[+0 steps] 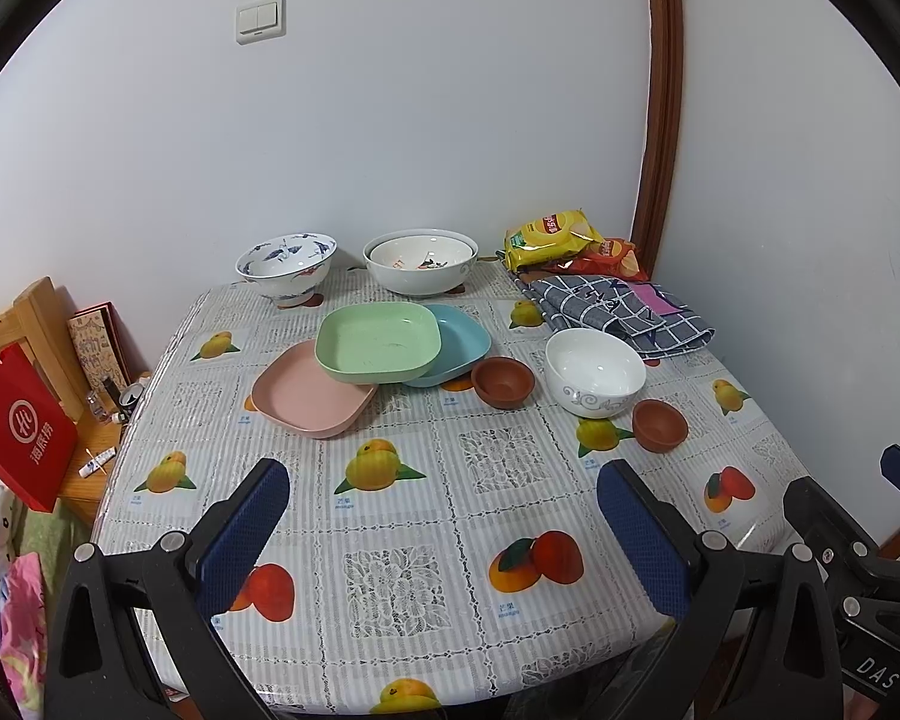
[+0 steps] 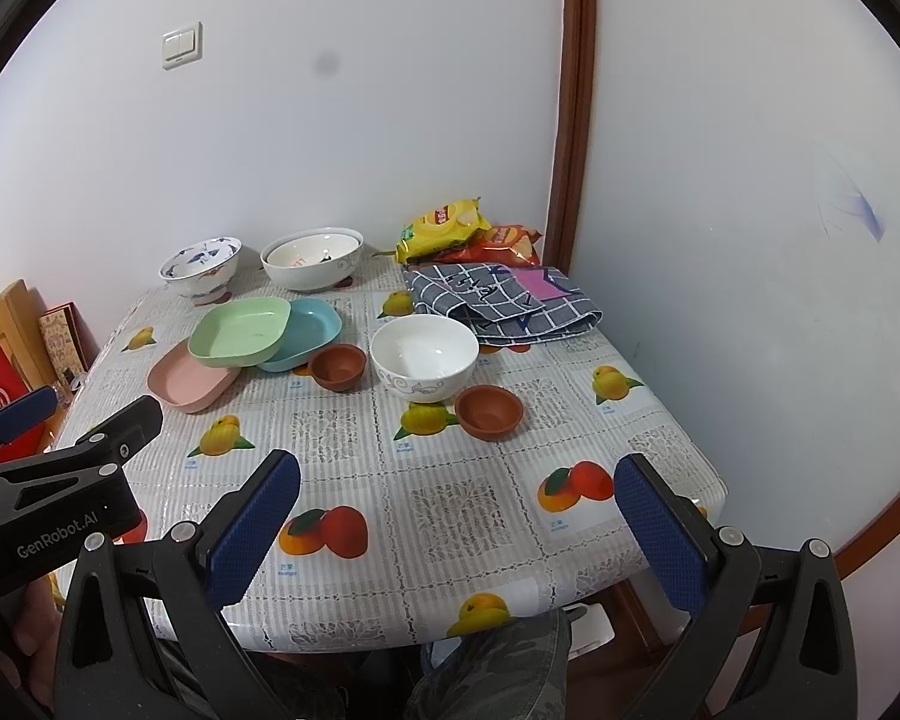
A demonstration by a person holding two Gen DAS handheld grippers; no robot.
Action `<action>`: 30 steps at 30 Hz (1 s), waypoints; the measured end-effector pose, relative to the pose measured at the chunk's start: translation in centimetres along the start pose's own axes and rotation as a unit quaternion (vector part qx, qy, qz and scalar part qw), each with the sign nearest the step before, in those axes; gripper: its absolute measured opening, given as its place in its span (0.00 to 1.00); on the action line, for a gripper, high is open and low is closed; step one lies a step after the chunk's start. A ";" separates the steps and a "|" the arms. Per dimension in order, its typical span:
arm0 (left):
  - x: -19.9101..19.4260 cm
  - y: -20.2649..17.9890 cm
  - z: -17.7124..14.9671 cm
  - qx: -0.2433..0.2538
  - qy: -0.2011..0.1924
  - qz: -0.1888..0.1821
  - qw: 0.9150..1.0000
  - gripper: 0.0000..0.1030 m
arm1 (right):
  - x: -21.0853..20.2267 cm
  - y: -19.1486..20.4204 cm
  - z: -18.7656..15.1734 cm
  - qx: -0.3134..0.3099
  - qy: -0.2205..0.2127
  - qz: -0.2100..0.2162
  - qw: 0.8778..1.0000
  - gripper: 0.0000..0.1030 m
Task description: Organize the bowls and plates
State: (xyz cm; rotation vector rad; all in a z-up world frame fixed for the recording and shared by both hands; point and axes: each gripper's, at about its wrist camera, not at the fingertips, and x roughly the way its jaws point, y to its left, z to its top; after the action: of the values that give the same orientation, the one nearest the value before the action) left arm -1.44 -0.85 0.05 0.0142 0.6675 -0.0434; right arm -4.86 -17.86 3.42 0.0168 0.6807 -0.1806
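Plates and bowls are spread over the far half of a table (image 1: 426, 534) covered in a fruit-print cloth, well apart from both tongs. The left gripper (image 1: 444, 483) is held over the near edge with its blue-padded fingers (image 1: 246, 534) spread wide and nothing between them. The right gripper (image 2: 459, 480) is held the same way just beside it, its pads (image 2: 660, 528) parted and empty. Nearest the tongs, a brown cup (image 1: 660, 425) is seen touching or almost touching a white bowl (image 1: 595, 372) with a grey scroll pattern. A second brown cup (image 1: 503, 381) sits to the left of that bowl, just beside a blue plate (image 1: 465, 339). A green plate (image 1: 378, 343) is stacked crookedly on top, overlapping both the blue plate and a pink plate (image 1: 306, 399) at the left. At the wall, a blue-patterned bowl (image 1: 286, 267) stands on the left, and a large white bowl (image 1: 420, 270) with a smaller bowl (image 1: 417, 253) nested inside stands beside it. A checked cloth (image 1: 621, 312) is folded at the far right, with a yellow snack bag (image 1: 549, 237) and a red snack bag (image 1: 612, 258) behind it in the corner. A red paper bag (image 1: 21, 426) hangs off to the left of the table. A light switch (image 1: 260, 18) is mounted on the wall.
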 end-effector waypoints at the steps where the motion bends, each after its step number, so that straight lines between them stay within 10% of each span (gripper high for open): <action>1: 0.0 0.0 0.0 0.000 0.000 0.000 1.000 1.00 | 0.0 0.0 0.0 0.000 0.000 0.000 1.000 1.00; 30: 0.1 0.2 0.0 0.004 0.003 -0.002 1.000 1.00 | -0.3 -0.1 0.2 0.003 -0.008 0.005 1.000 1.00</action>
State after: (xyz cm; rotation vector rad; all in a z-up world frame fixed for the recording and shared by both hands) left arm -1.36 -0.69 -0.05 0.0212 0.6729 -0.0492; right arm -5.00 -17.96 3.82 0.0241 0.6648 -0.1733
